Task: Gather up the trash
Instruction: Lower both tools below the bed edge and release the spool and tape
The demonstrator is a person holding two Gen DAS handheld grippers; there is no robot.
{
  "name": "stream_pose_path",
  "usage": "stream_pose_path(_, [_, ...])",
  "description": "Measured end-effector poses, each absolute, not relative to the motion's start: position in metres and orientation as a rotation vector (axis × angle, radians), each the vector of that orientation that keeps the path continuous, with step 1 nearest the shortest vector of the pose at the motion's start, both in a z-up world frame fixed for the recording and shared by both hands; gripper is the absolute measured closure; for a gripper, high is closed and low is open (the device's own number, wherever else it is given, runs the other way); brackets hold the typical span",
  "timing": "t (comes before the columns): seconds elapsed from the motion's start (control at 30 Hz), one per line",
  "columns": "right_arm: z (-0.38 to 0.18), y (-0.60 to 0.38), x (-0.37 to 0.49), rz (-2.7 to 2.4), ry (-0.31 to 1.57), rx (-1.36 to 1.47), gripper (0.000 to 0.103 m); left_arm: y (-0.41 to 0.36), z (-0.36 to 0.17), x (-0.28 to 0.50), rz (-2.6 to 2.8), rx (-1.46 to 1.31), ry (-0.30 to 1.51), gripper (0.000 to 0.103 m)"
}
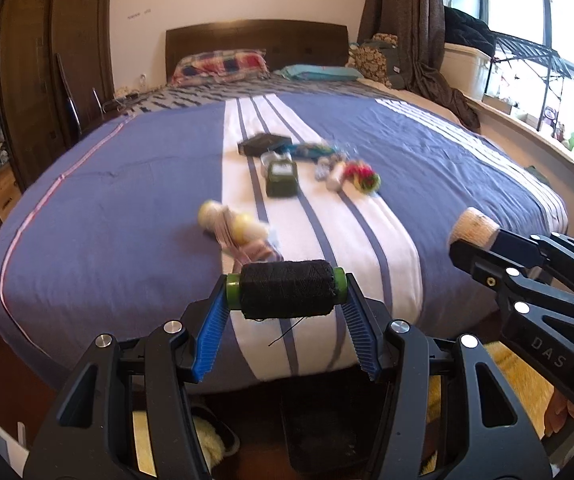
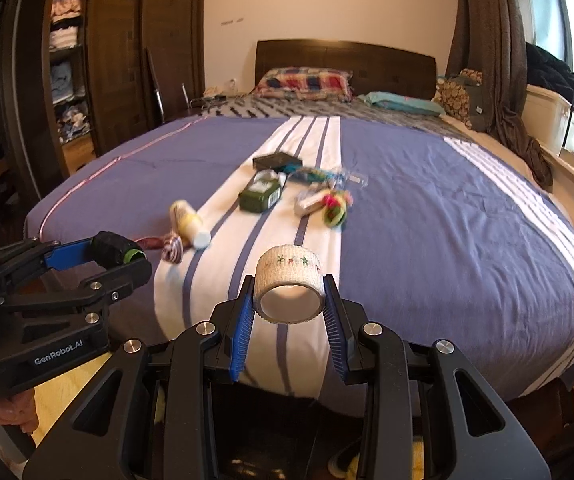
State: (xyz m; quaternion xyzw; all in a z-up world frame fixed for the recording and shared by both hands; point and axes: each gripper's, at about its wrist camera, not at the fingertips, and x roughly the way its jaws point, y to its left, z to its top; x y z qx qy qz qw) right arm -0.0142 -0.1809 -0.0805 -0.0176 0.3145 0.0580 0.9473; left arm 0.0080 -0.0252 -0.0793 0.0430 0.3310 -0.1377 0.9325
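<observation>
My left gripper (image 1: 287, 294) is shut on a black thread spool (image 1: 287, 294) with green ends, held above the foot of the bed; it also shows in the right wrist view (image 2: 117, 254). My right gripper (image 2: 290, 292) is shut on a white tape roll (image 2: 290, 292) with a small coloured pattern, also above the bed's foot; it shows in the left wrist view (image 1: 474, 227). On the bed lie a yellow-white tube (image 2: 189, 223), a green box (image 2: 260, 195), a black box (image 2: 277, 160), a striped wrapper (image 2: 172, 250) and a red-green tangle (image 2: 335, 206).
The bed (image 2: 447, 220) has a blue cover with white stripes, pillows (image 2: 305, 82) at the headboard. A dark wardrobe (image 2: 119, 60) stands at the left, curtains and a window ledge (image 1: 547, 128) at the right. A dark bin (image 1: 319, 428) and yellow cloth sit on the floor below.
</observation>
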Motion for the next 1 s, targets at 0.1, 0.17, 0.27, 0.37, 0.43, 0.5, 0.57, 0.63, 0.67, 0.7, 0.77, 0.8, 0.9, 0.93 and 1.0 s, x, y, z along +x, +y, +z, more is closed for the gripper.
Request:
stream_pose_path(0.1, [-0.097,-0.184,-0.018,0.122,0.689,-0.035,0.069,-0.023,-0.091,0.002,-0.285,0.094,0.699,0.05])
stream_pose_path(0.17, [-0.106,-0.186,-0.02,0.129,0.718,-0.023,0.069,-0.022,-0.103,-0.001,-0.284,0.105,0.726,0.05])
stream_pose_path(0.27, [-0.126,-0.191,-0.021,0.137,0.776,-0.001,0.069,-0.018,-0.125,-0.004,-0.297,0.099,0.774,0.05])
stream_pose_path(0.37, [-0.152,-0.195,-0.019,0.141,0.843,0.026,0.069,-0.015,-0.151,0.0,-0.32,0.075,0.844,0.05])
stream_pose_path(0.43, [-0.167,-0.197,-0.017,0.141,0.883,0.037,0.069,-0.016,-0.17,0.004,-0.334,0.073,0.892,0.05])
stream_pose_path(0.5, [-0.185,-0.198,-0.014,0.136,0.929,0.042,0.069,-0.02,-0.188,0.007,-0.332,0.079,0.934,0.05])
stream_pose_path(0.57, [-0.198,-0.199,-0.012,0.13,0.963,0.047,0.069,-0.024,-0.208,0.012,-0.339,0.076,0.987,0.05])
stream_pose_path(0.63, [-0.215,-0.2,-0.009,0.13,1.005,0.066,0.069,-0.026,-0.225,0.016,-0.35,0.065,1.038,0.05])
stream_pose_path(0.67, [-0.222,-0.201,-0.007,0.132,1.024,0.079,0.069,-0.028,-0.234,0.017,-0.358,0.061,1.064,0.05])
stream_pose_path(0.7, [-0.232,-0.202,-0.005,0.14,1.049,0.1,0.069,-0.029,-0.242,0.019,-0.367,0.056,1.084,0.05])
stream_pose_path(0.77, [-0.243,-0.202,-0.002,0.154,1.076,0.124,0.069,-0.031,-0.258,0.025,-0.379,0.048,1.122,0.05])
stream_pose_path(0.8, [-0.25,-0.202,0.0,0.157,1.093,0.132,0.069,-0.032,-0.264,0.028,-0.381,0.05,1.133,0.05])
stream_pose_path(0.9, [-0.272,-0.2,0.006,0.156,1.154,0.138,0.068,-0.036,-0.283,0.033,-0.397,0.074,1.19,0.05])
stream_pose_path(0.93, [-0.277,-0.199,0.007,0.158,1.166,0.146,0.068,-0.037,-0.288,0.035,-0.4,0.066,1.21,0.05])
stream_pose_path(1.0, [-0.286,-0.2,0.01,0.171,1.19,0.176,0.068,-0.04,-0.295,0.035,-0.413,0.059,1.234,0.05])
